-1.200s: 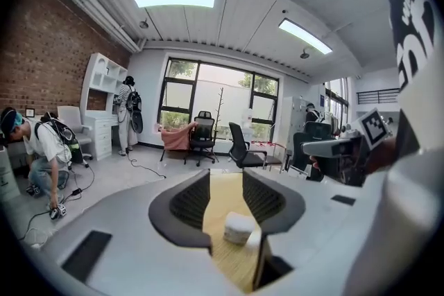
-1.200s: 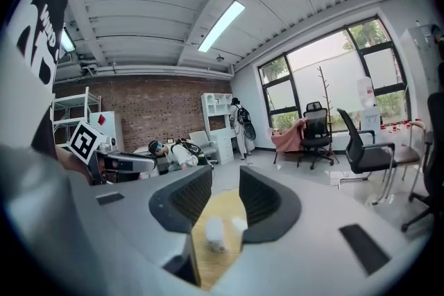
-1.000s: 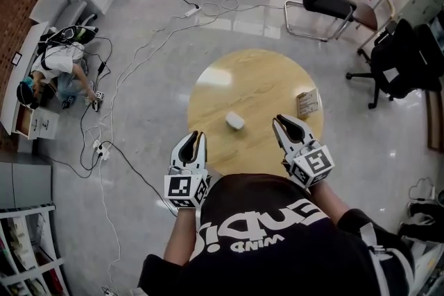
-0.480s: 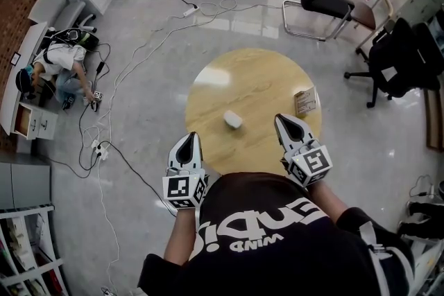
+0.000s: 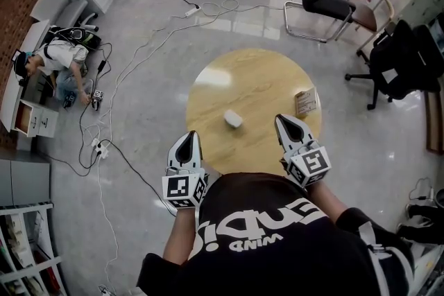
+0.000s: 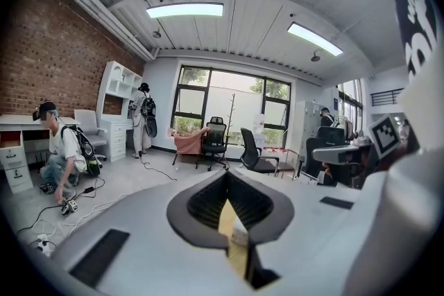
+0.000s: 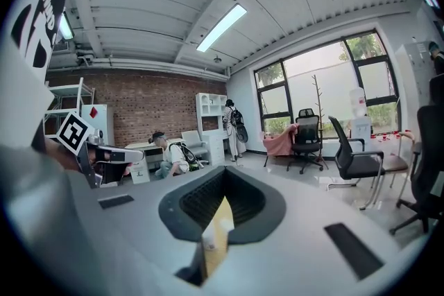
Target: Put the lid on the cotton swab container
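Left hand-held gripper [image 5: 189, 141]: clenched on nothing; its jaws stood apart a second ago and are together now.
Right hand-held gripper [image 5: 284, 124]: also clenched, empty, after a smaller closing.
Cotton swab container [image 5: 234, 120]: mid-bench [image 5: 263, 76], ahead of and between both grippers, apart from both, untouched.
Lid: too small to tell whether it is on; no loose lid seen.
Meaning: no grasp in hand; the task looks idle, either finished or not yet begun.

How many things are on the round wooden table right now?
2: a small white object near the table's middle, and a brown packet by the right edge. The person hides the near rim.
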A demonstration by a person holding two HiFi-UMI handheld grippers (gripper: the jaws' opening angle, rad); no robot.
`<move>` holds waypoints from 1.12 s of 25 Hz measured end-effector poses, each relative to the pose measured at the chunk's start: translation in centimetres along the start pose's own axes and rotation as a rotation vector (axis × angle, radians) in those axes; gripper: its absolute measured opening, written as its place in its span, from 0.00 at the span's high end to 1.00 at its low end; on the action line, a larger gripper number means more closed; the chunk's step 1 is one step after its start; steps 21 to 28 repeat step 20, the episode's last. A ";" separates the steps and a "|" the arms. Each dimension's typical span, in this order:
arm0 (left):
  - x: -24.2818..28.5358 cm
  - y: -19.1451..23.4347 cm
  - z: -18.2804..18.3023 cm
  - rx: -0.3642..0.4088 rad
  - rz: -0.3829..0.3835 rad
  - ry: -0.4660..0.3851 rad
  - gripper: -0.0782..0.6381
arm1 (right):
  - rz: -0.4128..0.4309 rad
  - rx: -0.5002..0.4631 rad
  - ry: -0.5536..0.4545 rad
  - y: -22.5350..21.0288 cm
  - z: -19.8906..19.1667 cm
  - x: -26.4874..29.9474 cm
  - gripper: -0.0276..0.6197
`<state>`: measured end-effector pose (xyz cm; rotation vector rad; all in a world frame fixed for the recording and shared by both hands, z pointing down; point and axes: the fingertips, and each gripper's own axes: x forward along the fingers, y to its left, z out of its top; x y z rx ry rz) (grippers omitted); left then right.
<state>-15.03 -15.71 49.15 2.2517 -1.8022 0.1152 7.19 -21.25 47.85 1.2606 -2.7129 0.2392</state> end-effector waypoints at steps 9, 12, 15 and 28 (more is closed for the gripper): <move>-0.5 -0.4 0.1 -0.003 -0.002 0.000 0.88 | 0.020 -0.005 0.005 0.7 -0.1 -0.2 0.95; -0.7 -0.4 0.1 -0.002 0.000 0.001 0.88 | 0.014 0.000 0.005 0.7 -0.2 -0.3 0.95; -1.0 -0.2 0.2 -0.002 0.004 0.000 0.88 | 0.016 -0.001 0.009 0.8 -0.2 -0.2 0.95; -1.2 -0.2 -0.1 -0.002 0.006 0.000 0.87 | 0.024 -0.002 0.014 1.1 -0.6 -0.3 0.95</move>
